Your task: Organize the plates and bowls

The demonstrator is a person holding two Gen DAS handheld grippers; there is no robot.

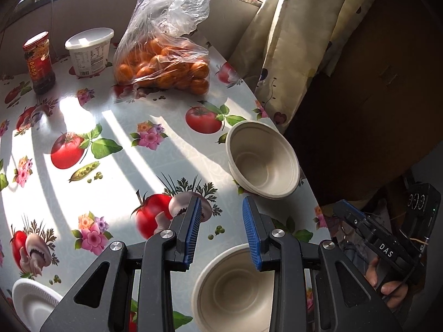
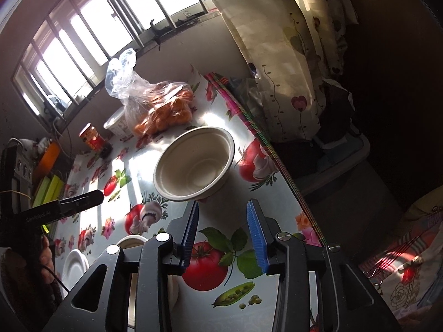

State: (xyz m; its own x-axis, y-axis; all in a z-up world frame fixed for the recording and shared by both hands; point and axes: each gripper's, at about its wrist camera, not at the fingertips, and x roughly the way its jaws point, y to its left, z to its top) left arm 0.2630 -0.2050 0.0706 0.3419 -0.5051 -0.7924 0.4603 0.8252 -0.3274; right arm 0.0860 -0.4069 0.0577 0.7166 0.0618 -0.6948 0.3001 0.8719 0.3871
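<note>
Sunlit kitchen worktop (image 1: 133, 149), oilcloth w/ tomato print: two pulp bowls and a foam plate are seen awaiting sorting. The far bowl (image 1: 263, 160) sits by the worktop's right edge, apparently nested on a second rim; the near bowl (image 1: 229, 290) lies just under the left tool (image 1: 221, 232). The left tool is held part-open, nothing btwn its blue pads; the right tool (image 2: 223, 235) is likewise part-open and empty, short of the far bowl (image 2: 193, 163).

Bowls are judged light, stiffish but crushable, matte, not slippery; the rim is best pinched, one pad inside, one outside. The foam plate (image 1: 33, 301) is judged fragile, easily dented.

Left view alone shows the near bowl in full; right view alone shows the left tool from outside, plus a clothed edge beyond the worktop.
</note>
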